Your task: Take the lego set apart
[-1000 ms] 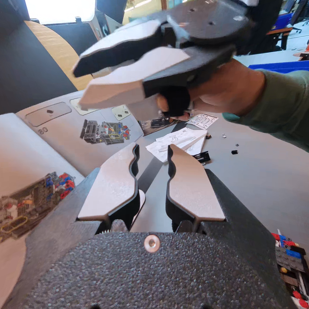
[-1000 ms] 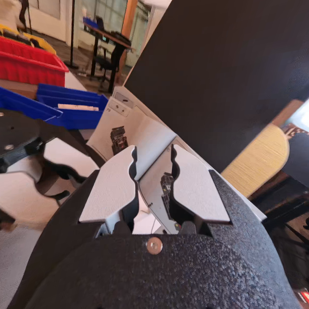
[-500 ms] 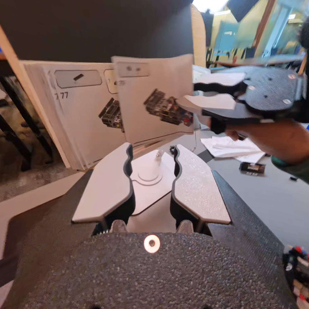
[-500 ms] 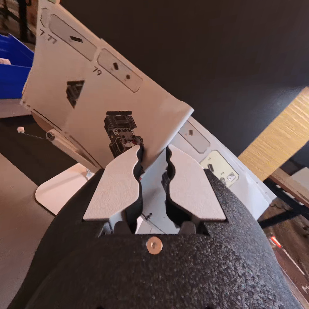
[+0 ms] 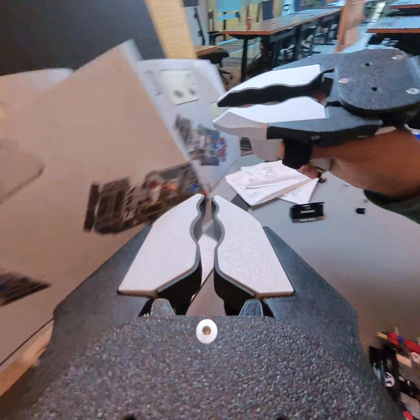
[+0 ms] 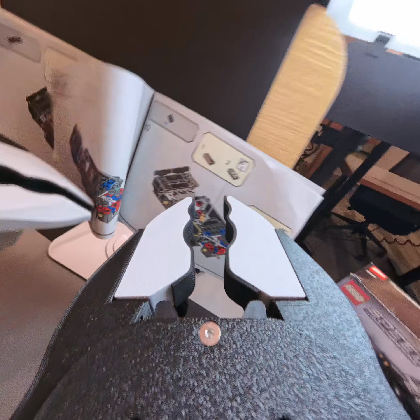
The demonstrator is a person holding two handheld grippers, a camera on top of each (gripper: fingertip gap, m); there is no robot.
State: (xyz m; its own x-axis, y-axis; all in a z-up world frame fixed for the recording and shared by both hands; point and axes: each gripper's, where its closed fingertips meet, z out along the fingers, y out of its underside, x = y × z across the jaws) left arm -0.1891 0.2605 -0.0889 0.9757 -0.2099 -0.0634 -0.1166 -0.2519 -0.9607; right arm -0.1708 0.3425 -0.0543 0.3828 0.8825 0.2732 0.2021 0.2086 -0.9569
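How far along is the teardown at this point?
Done: little; a few loose pieces lie on the table. In hand: the left gripper pinches an instruction page, jaws nearly shut; the right gripper hangs open, empty. Left: the lego model, partly in frame, looks assembled, untouched.

Our left gripper [image 5: 207, 200]: fingers nearly together, narrow slit between tips, thin page edge pinched in slit. Our right gripper [image 5: 221, 114] up and to right of left one, pointing left, fingers slightly parted, nothing between them; in its own view [image 6: 208, 200] gap clearly wider. Our right hand [image 5: 363, 163] wraps handle beneath gripper body, green sleeve at wrist.
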